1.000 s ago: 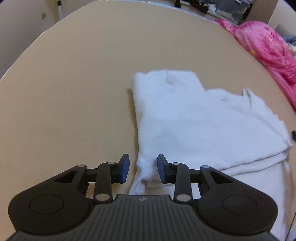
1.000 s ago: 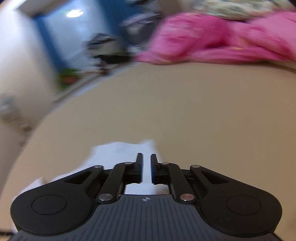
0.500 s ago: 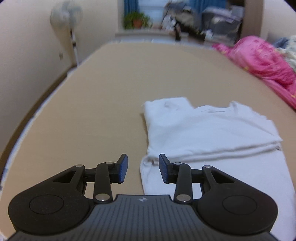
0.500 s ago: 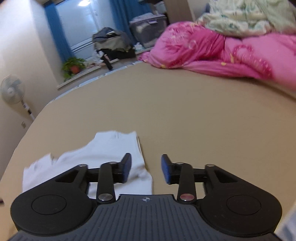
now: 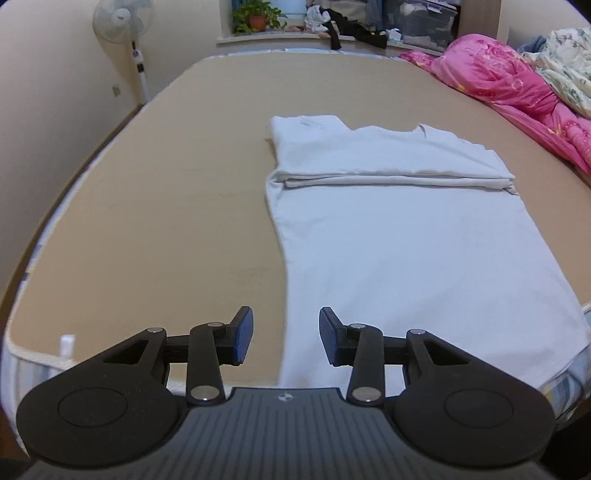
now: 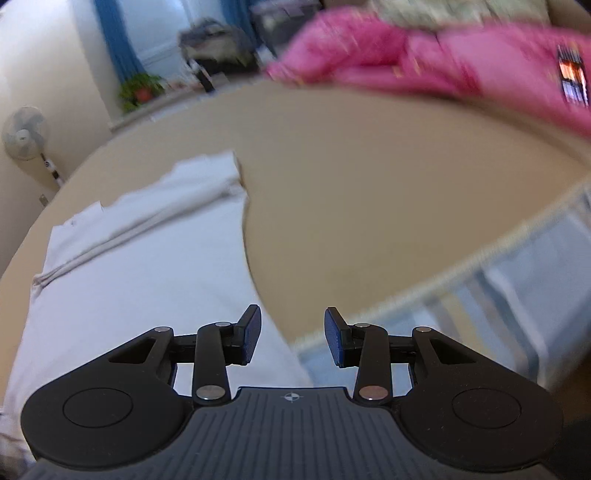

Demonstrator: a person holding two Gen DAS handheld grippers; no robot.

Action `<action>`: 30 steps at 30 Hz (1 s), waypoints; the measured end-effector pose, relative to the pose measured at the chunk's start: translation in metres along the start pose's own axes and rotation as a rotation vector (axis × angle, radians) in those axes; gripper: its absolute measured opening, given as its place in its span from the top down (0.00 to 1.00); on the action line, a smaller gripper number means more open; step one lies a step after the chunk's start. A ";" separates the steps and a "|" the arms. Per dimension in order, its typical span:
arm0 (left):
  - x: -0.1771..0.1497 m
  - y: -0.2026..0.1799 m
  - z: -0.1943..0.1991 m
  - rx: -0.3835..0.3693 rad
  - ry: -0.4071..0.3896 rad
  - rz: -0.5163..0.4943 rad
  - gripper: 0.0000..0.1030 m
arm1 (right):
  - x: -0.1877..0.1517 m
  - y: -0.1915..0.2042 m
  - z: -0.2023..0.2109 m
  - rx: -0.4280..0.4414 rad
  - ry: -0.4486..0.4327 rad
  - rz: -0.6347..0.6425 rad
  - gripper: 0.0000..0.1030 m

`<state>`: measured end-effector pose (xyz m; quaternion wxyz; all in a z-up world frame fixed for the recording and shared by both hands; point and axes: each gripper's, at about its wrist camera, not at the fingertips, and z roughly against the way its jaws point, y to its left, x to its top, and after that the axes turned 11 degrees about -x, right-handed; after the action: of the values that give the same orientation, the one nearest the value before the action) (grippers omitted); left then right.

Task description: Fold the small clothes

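Note:
A white T-shirt (image 5: 406, 236) lies flat on the tan mattress (image 5: 155, 206), its far part folded back over itself into a thick band. In the left wrist view my left gripper (image 5: 286, 338) hovers over the shirt's near left corner, its jaws opening, nothing between the blue pads. In the right wrist view the same white shirt (image 6: 140, 273) spreads to the left. My right gripper (image 6: 292, 339) hangs above the shirt's near right corner and the mattress edge, open and holding nothing.
A pink quilt (image 5: 517, 92) and a pale floral blanket (image 5: 565, 62) are heaped along the right side of the bed. A standing fan (image 5: 123, 22) is by the left wall. A potted plant (image 5: 256, 16), clothes and storage boxes line the windowsill.
Both grippers have pulled back from the shirt's far fold toward its near hem. The right gripper went from nearly shut to open. The far part of the shirt now lies folded and let go.

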<state>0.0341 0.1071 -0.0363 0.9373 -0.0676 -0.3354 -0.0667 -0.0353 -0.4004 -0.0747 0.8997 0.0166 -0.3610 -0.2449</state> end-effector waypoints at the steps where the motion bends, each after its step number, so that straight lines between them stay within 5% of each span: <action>1: -0.004 0.002 0.003 0.002 -0.002 0.009 0.58 | 0.001 -0.001 0.006 0.033 -0.015 -0.011 0.61; 5: -0.017 0.017 0.006 -0.037 0.042 0.103 0.61 | -0.020 -0.004 -0.002 0.064 -0.048 0.044 0.61; 8: -0.030 0.025 0.003 -0.066 0.033 0.155 0.61 | -0.022 -0.009 -0.035 0.004 0.123 -0.019 0.61; 10: -0.043 0.031 -0.009 -0.082 0.050 0.190 0.61 | -0.016 -0.012 -0.044 0.064 0.119 -0.075 0.63; 13: -0.061 0.039 -0.033 -0.090 0.133 0.236 0.61 | -0.018 -0.013 -0.062 -0.007 0.164 -0.082 0.61; 20: -0.066 0.041 -0.048 -0.115 0.152 0.302 0.62 | -0.024 -0.003 -0.074 -0.005 0.191 -0.037 0.62; 21: -0.066 0.038 -0.048 -0.108 0.151 0.284 0.64 | -0.025 0.000 -0.073 -0.008 0.188 -0.020 0.61; 23: -0.066 0.030 -0.048 -0.104 0.154 0.248 0.83 | -0.025 0.002 -0.073 -0.005 0.190 0.001 0.61; 25: -0.067 0.026 -0.049 -0.097 0.154 0.225 0.92 | -0.028 0.005 -0.073 0.003 0.192 0.023 0.65; 27: -0.068 0.023 -0.048 -0.091 0.142 0.204 0.93 | -0.028 0.007 -0.074 0.034 0.204 0.033 0.94; 30: -0.068 0.020 -0.043 -0.088 0.121 0.198 0.93 | -0.026 0.006 -0.070 0.040 0.187 0.021 0.94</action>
<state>0.0120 0.1251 -0.1144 0.9539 -0.1373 -0.2669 0.0075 -0.0033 -0.3940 -0.1417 0.9314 0.0537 -0.2805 -0.2257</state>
